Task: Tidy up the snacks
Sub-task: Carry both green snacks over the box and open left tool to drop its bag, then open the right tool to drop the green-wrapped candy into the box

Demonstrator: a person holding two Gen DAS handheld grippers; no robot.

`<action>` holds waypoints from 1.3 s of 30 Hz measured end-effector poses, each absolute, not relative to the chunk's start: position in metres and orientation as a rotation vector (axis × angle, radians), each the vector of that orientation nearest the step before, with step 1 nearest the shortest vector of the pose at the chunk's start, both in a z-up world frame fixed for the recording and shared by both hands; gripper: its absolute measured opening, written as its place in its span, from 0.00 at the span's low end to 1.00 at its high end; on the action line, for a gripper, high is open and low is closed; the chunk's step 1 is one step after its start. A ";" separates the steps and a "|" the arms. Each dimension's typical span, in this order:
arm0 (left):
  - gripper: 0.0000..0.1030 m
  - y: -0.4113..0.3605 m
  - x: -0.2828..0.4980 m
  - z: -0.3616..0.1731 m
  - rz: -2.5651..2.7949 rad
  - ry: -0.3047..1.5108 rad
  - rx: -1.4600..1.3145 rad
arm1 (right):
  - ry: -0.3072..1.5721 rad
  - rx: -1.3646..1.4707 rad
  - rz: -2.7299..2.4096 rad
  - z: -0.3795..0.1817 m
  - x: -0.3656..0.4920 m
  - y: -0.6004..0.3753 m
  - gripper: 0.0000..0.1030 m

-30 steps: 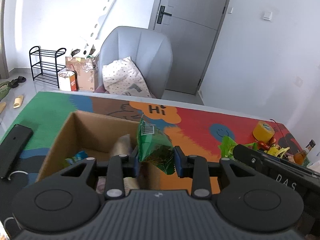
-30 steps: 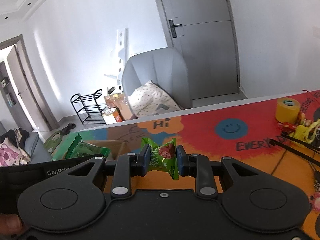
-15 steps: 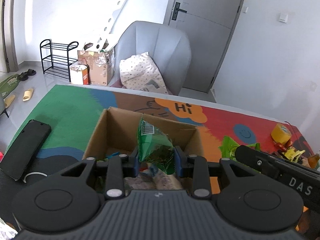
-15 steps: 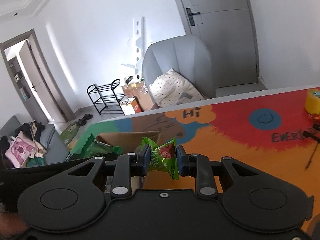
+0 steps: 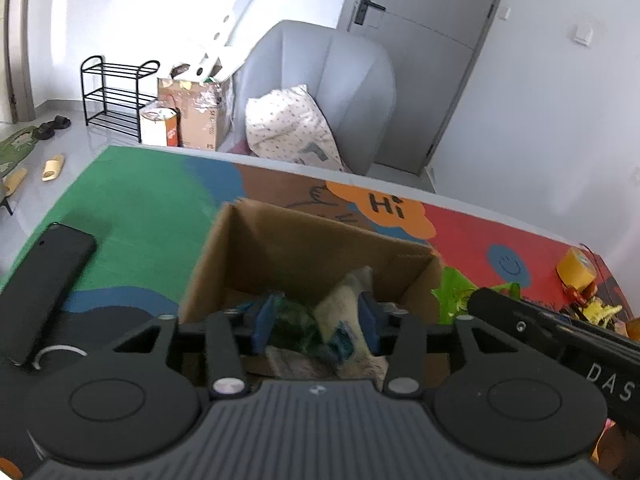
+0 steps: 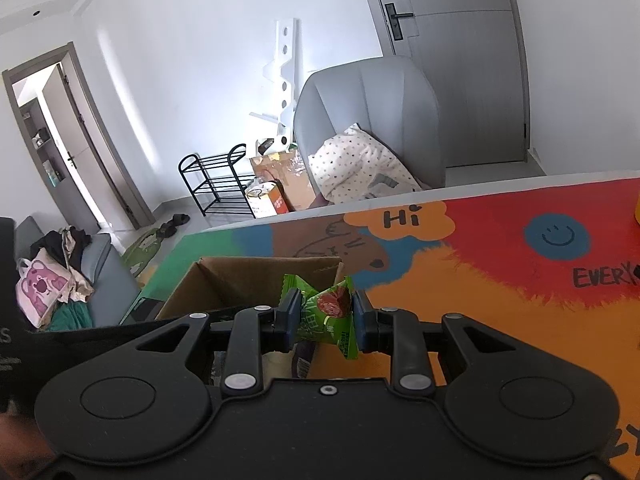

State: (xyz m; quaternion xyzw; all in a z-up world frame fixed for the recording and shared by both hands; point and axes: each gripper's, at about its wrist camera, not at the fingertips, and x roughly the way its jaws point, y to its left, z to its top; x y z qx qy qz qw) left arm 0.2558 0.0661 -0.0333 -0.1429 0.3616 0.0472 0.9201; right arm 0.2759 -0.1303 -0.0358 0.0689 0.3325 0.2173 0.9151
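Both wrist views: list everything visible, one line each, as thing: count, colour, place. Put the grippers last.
cardboard box: one, brown, open on the mat.
snack packets in box: several, mixed colours, heaped inside.
green snack packet: one, green with red picture, over the box's right edge.
phone: one, black, on the mat left of the box.
tape roll: one, yellow, far right of the mat.
armchair: one, grey, behind the table.
left gripper: open above the box.
right gripper: shut on the green snack packet.
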 end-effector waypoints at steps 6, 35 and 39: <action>0.53 0.084 0.243 -0.026 0.114 0.737 -0.315 | 0.680 0.149 0.471 -0.034 0.275 -0.122 0.25; 0.73 0.143 0.201 -0.018 0.201 0.729 -0.351 | 0.725 0.150 0.595 -0.037 0.275 -0.061 0.44; 0.80 0.142 0.198 -0.019 0.201 0.740 -0.351 | 0.731 0.164 0.557 -0.037 0.274 -0.073 0.51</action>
